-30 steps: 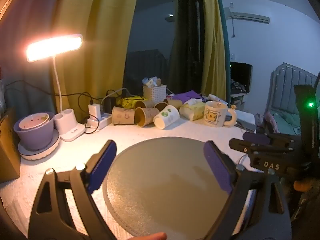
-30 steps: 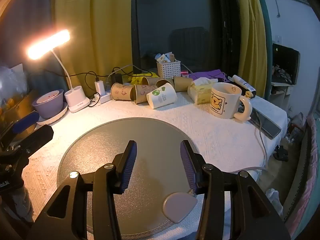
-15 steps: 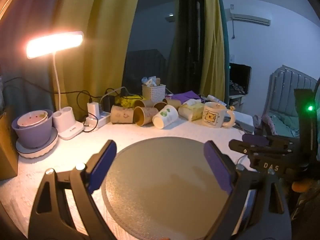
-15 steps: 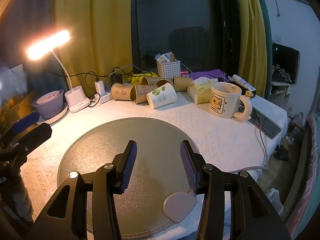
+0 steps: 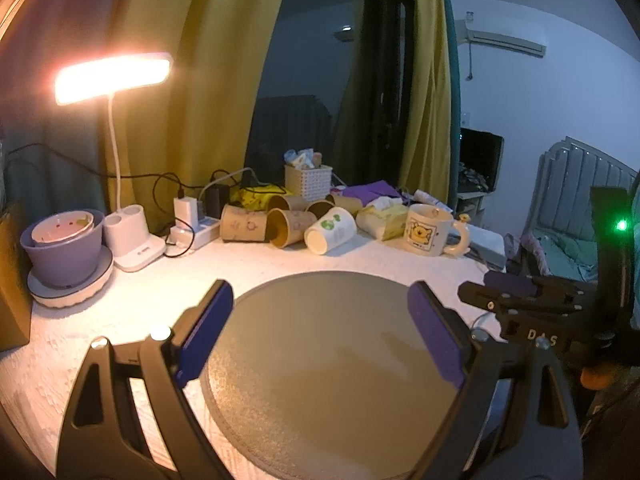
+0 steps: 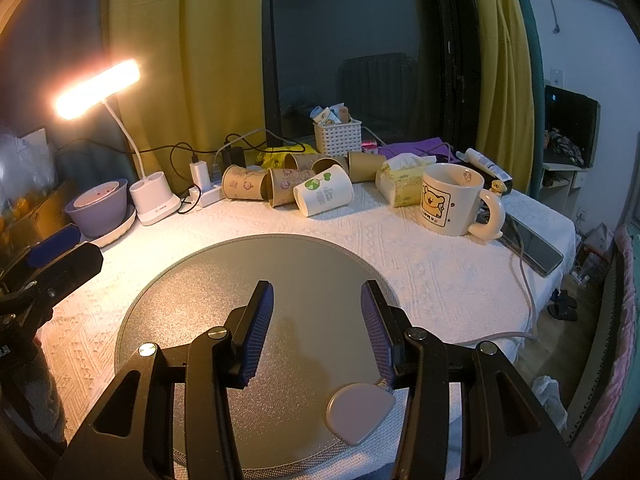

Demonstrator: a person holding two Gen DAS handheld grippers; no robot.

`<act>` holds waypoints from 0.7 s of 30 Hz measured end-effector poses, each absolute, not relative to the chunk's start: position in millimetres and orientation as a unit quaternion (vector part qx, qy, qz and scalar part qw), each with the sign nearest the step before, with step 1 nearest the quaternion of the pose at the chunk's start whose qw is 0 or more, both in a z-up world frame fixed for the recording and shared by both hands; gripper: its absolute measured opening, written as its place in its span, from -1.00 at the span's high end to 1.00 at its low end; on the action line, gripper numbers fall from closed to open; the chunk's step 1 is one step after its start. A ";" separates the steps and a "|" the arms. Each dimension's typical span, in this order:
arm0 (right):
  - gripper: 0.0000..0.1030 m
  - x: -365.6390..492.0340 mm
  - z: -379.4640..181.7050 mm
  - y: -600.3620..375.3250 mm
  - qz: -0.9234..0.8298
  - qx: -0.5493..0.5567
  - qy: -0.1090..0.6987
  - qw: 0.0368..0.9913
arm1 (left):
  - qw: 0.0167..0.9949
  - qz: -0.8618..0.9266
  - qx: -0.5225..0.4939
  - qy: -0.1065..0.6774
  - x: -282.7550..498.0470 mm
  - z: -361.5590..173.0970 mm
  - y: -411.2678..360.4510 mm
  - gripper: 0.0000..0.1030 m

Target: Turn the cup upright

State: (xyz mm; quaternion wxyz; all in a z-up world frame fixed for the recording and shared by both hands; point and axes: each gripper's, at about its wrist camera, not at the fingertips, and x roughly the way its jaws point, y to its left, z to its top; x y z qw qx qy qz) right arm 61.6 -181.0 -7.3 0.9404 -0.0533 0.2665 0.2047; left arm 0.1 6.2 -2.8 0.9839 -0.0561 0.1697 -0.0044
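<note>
Several paper cups lie on their sides at the back of the table: a white cup with a green print and brown ones beside it. A cream bear mug stands upright to their right. My left gripper is wide open and empty over the grey round mat. My right gripper is open and empty over the same mat. Both are well short of the cups.
A lit desk lamp, a purple bowl on a white base, a power strip with cables, a white basket, a tissue pack and a phone stand around. The table edge drops off at right.
The left wrist view has shifted slightly, so the back of the table sits a little lower and farther. The right gripper has hardly moved. Both stay open.
</note>
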 end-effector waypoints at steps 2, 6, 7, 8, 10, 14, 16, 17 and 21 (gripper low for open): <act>0.07 60.6 -8.3 -182.1 0.205 -0.053 0.266 0.940 | 0.984 -0.004 -0.056 0.170 0.5 -2.7 6.5 -0.75; 0.07 60.8 -8.2 -181.7 0.205 -0.053 0.267 0.940 | 0.984 -0.004 -0.057 0.171 0.7 -3.0 6.8 -0.75; 0.07 61.1 -8.2 -181.6 0.205 -0.053 0.267 0.940 | 0.984 -0.005 -0.056 0.170 0.6 -3.0 7.1 -0.75; 0.07 61.1 -8.1 -181.5 0.205 -0.053 0.267 0.940 | 0.984 -0.005 -0.056 0.170 0.6 -3.1 7.2 -0.75; 0.07 61.1 -8.2 -181.7 0.205 -0.053 0.267 0.940 | 0.984 -0.006 -0.056 0.170 0.5 -3.2 6.7 -0.75; 0.07 61.9 -8.2 -181.1 0.204 -0.053 0.267 0.940 | 0.984 -0.006 -0.056 0.171 0.7 -3.1 7.2 -0.75; 0.07 61.0 -9.0 -181.1 0.205 -0.053 0.267 0.940 | 0.984 -0.006 -0.057 0.171 0.8 -3.2 7.2 -0.75; 0.07 61.1 -9.0 -181.1 0.205 -0.053 0.267 0.940 | 0.984 -0.006 -0.057 0.171 0.7 -3.2 7.1 -0.75; 0.07 61.0 -9.0 -181.2 0.205 -0.053 0.267 0.940 | 0.984 -0.006 -0.057 0.171 1.0 -3.0 7.3 -0.75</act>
